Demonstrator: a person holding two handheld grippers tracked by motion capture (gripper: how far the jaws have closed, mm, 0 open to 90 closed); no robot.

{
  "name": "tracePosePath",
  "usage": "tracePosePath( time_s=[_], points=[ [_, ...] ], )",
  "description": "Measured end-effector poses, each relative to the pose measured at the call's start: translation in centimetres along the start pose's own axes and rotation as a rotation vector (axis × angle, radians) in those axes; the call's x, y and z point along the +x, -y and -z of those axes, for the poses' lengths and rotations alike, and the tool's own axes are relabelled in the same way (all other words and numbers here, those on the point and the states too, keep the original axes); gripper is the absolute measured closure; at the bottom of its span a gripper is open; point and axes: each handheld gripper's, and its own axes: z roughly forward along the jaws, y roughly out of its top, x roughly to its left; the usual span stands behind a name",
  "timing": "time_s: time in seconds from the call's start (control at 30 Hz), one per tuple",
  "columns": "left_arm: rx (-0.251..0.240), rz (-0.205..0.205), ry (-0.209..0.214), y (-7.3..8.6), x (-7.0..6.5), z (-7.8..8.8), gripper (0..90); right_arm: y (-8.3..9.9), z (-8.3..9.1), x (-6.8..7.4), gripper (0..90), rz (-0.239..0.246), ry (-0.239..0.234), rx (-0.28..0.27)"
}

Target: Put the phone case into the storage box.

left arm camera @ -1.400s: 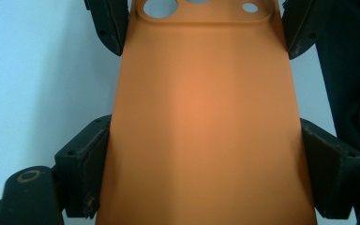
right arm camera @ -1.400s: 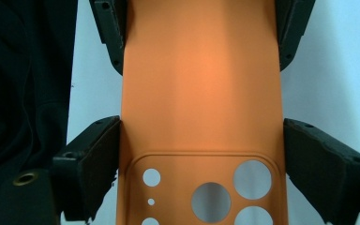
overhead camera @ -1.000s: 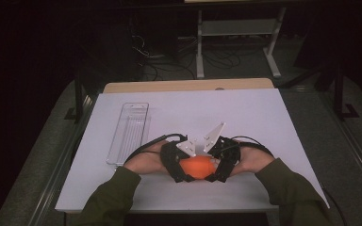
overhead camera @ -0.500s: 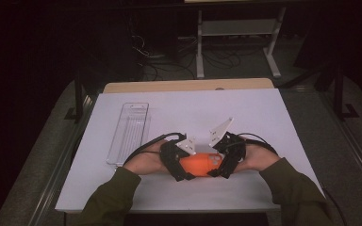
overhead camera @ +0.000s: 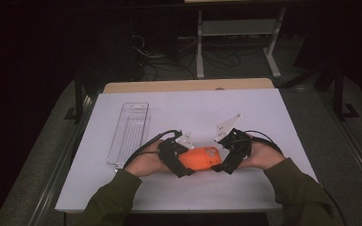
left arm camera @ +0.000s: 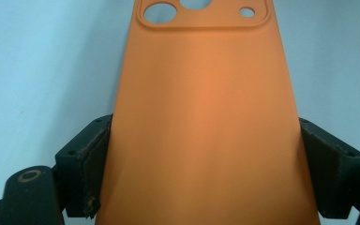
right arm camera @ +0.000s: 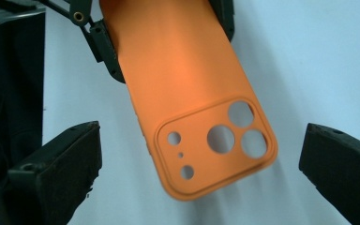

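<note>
An orange phone case lies level just above the white table top, its camera cut-out end toward the right. My left gripper is shut on the case's plain end; in the left gripper view both pads press its long edges, with the case running away from the camera. My right gripper stands open at the cut-out end. In the right gripper view its jaws stand wide on either side of the case without touching it.
A clear plastic tray lies on the left part of the white table top. Beyond the far edge are a wooden board, cables and a metal stand on a dark floor.
The right gripper has drawn a little to the right, off the case's end. The left gripper has kept the case in place.
</note>
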Motion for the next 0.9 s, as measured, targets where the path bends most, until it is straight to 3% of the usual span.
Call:
tracePosePath(
  time_s=[0.3,0.37,0.6,0.7,0.9],
  points=[
    [0.010,0.105,-0.062,0.2,0.3,-0.1,15.8,1.0,0.7,-0.5,0.0,-0.072,0.050,-0.023],
    [0.011,0.106,-0.074,0.3,0.4,0.0,15.8,1.3,0.8,-0.6,0.0,-0.096,0.070,-0.033],
    [-0.004,0.179,-0.125,0.5,0.7,0.5,15.8,2.2,1.2,-0.4,0.0,-0.212,0.140,-0.064],
    [-0.015,0.184,-0.139,0.6,0.9,0.7,15.8,2.7,1.2,-0.1,0.0,-0.282,0.179,-0.086],
    [-0.018,0.216,-0.171,0.6,1.0,1.0,15.8,3.9,1.2,0.4,0.0,-0.361,0.242,-0.120]
  ],
)
